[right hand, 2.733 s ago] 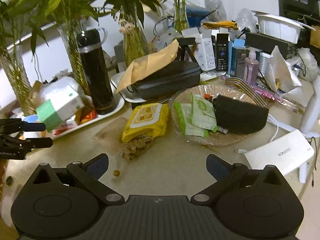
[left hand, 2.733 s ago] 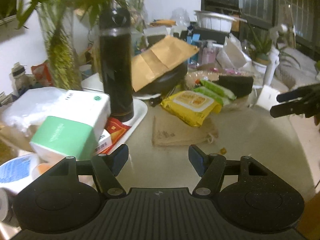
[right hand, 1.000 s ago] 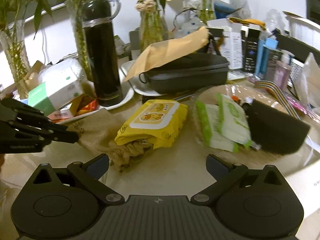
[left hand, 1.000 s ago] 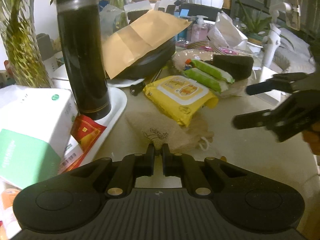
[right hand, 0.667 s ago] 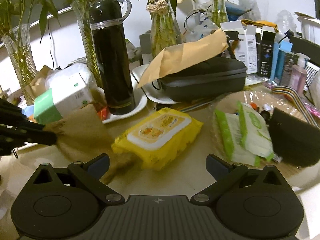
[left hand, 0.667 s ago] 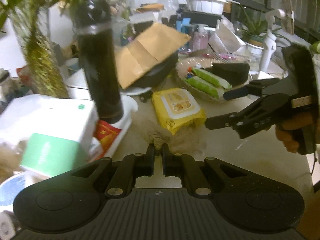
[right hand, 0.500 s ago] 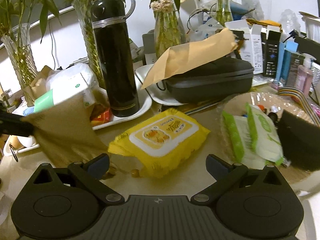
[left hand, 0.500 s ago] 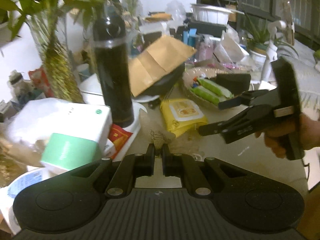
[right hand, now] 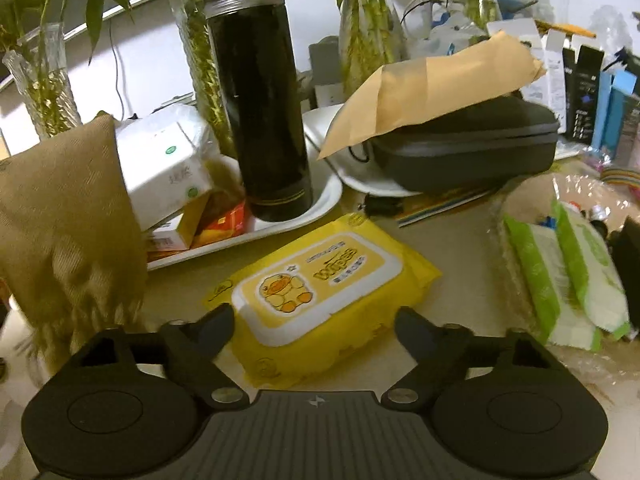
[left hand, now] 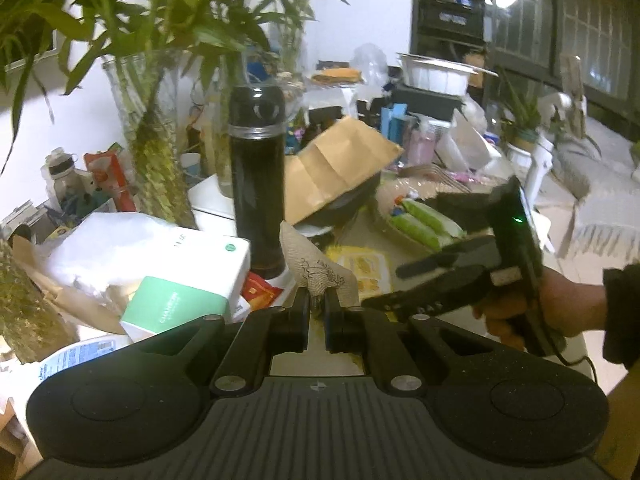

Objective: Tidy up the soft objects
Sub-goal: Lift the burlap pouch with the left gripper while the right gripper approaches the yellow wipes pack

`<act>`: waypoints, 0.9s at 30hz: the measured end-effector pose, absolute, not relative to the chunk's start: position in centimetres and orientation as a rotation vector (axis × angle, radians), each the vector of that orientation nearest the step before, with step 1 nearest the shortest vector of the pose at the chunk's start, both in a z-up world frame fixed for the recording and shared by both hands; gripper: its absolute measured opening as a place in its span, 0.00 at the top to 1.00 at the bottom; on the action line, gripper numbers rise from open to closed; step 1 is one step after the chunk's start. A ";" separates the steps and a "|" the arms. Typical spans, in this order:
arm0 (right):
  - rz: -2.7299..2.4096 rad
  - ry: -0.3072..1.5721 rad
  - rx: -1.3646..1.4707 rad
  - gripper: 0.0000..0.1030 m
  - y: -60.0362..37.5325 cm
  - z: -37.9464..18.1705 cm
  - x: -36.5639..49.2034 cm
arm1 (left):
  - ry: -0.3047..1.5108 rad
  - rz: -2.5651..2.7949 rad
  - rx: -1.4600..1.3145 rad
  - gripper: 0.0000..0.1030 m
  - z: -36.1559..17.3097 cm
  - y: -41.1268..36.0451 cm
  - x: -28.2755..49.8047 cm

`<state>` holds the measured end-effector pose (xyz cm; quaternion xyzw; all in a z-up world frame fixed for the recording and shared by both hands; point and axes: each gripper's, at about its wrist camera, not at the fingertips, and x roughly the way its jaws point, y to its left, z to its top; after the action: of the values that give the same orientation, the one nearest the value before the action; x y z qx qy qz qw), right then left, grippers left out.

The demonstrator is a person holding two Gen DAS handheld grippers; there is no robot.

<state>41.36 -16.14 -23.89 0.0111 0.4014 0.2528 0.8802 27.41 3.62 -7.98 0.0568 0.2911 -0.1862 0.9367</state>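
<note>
We have the left claw [left hand: 316, 303] clamped on the limp, light burlap pouch [left hand: 316, 268] left of the yellow wipes pack [right hand: 320, 292]; right claw [right hand: 314, 328] spread over that squashy pack, best pinched mid-body.

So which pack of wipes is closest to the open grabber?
The yellow wipes pack with the duck picture. It lies right between the open right gripper's fingers, while the two green wipes packs sit farther right in the clear tray.

matte black gripper [left hand: 316, 312], green led, dark sleeve.
</note>
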 end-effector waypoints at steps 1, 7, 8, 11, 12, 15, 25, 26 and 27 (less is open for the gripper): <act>0.552 0.846 0.031 0.37 -16.2 -23.9 41.3 | 0.594 -0.372 0.108 0.93 -8.0 3.8 27.5; 0.584 0.854 -0.018 0.76 -16.9 -22.8 40.3 | 0.591 -0.336 0.071 0.93 -8.0 4.5 27.7; 0.579 0.857 -0.020 0.84 -17.4 -22.5 40.1 | 0.589 -0.333 0.072 0.93 -8.0 4.7 27.6; 0.517 0.870 -0.066 0.98 -18.7 -22.1 39.8 | 0.584 -0.330 0.074 0.93 -8.0 4.6 27.4; 0.503 0.880 -0.052 0.97 -19.3 -22.1 39.8 | 0.584 -0.330 0.074 0.93 -8.0 4.6 27.4; 0.508 0.874 0.042 0.94 -20.7 -21.5 39.6 | 0.576 -0.324 0.073 0.93 -7.9 4.6 27.3; 0.591 0.887 -0.122 0.39 -15.9 -22.7 39.0 | 0.566 -0.292 0.057 0.93 -7.8 5.2 27.5; 0.572 0.891 -0.120 0.43 -15.9 -22.9 39.1 | 0.565 -0.291 0.057 0.93 -7.7 5.3 27.5; 0.551 0.898 -0.110 0.54 -16.0 -23.2 39.4 | 0.564 -0.292 0.057 0.93 -7.7 5.3 27.5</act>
<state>39.37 -15.98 -23.20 -0.0522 0.4281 0.2629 0.8631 27.46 5.29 -7.71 0.0279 0.2772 -0.1434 0.9496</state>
